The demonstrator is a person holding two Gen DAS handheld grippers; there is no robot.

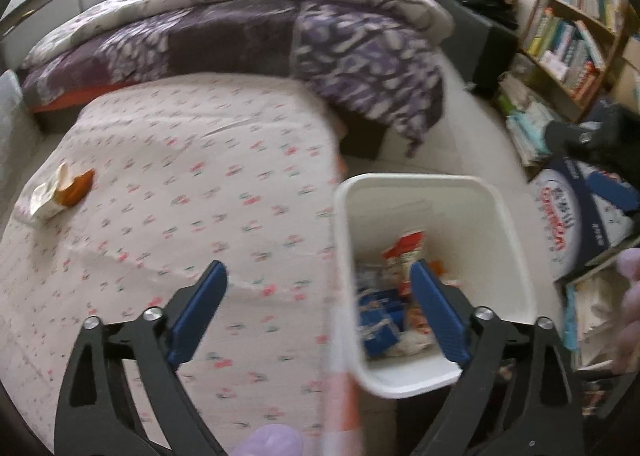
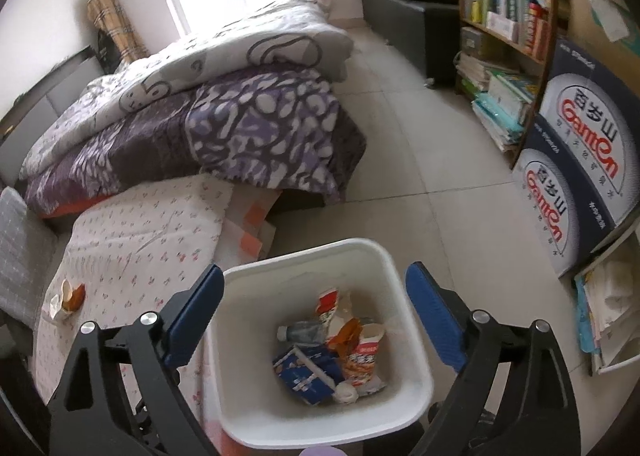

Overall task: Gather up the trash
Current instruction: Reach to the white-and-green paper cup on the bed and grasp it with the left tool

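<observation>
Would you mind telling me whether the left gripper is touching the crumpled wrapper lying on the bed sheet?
Apart. The left wrist view shows the left gripper open, with bare sheet between it and the crumpled wrapper.

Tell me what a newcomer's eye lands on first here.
The white bin beside the bed, already holding wrappers and a bottle, sits below both open grippers. One wrapper lies alone on the floral sheet, with a purple quilt heaped behind.

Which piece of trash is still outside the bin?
The crumpled white-and-orange wrapper lying alone on the floral sheet; every other piece sits inside the white bin.
</observation>
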